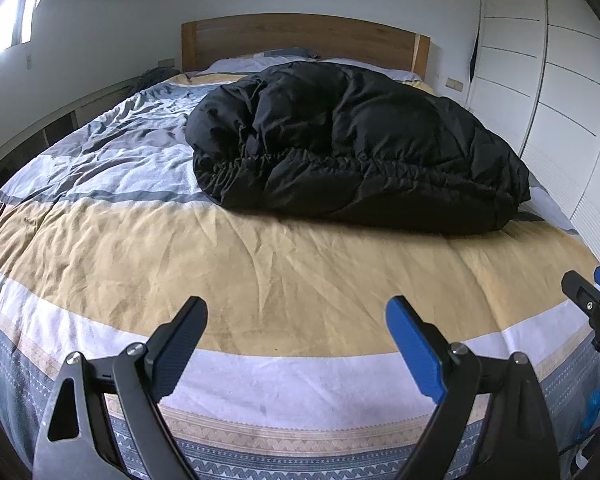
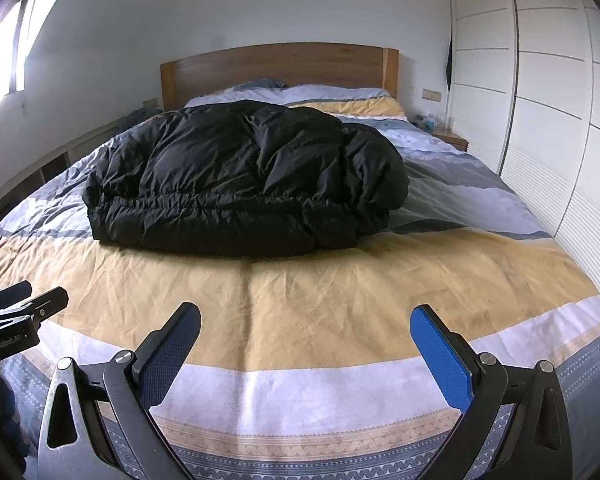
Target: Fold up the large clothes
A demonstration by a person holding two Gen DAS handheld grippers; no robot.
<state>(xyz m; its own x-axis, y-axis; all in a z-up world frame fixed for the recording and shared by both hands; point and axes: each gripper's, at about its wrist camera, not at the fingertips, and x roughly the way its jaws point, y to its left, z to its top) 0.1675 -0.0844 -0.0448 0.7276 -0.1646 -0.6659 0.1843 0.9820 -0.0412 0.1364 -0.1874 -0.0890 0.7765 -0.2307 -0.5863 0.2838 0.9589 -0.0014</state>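
Note:
A large black puffy jacket (image 1: pixel 352 148) lies bunched in a heap on the middle of the bed, its elastic hem facing me; it also shows in the right wrist view (image 2: pixel 244 180). My left gripper (image 1: pixel 296 312) is open and empty, held above the foot of the bed, well short of the jacket. My right gripper (image 2: pixel 306 318) is open and empty too, beside it at the same distance. The right gripper's tips show at the right edge of the left wrist view (image 1: pixel 592 292), and the left gripper's at the left edge of the right wrist view (image 2: pixel 24 300).
The bed has a striped yellow, white and grey-blue cover (image 1: pixel 260 264) and a wooden headboard (image 1: pixel 300 40). White wardrobe doors (image 2: pixel 540 120) run along the right side. A low shelf (image 1: pixel 40 128) and window are on the left. A small nightstand (image 2: pixel 452 138) stands at the back right.

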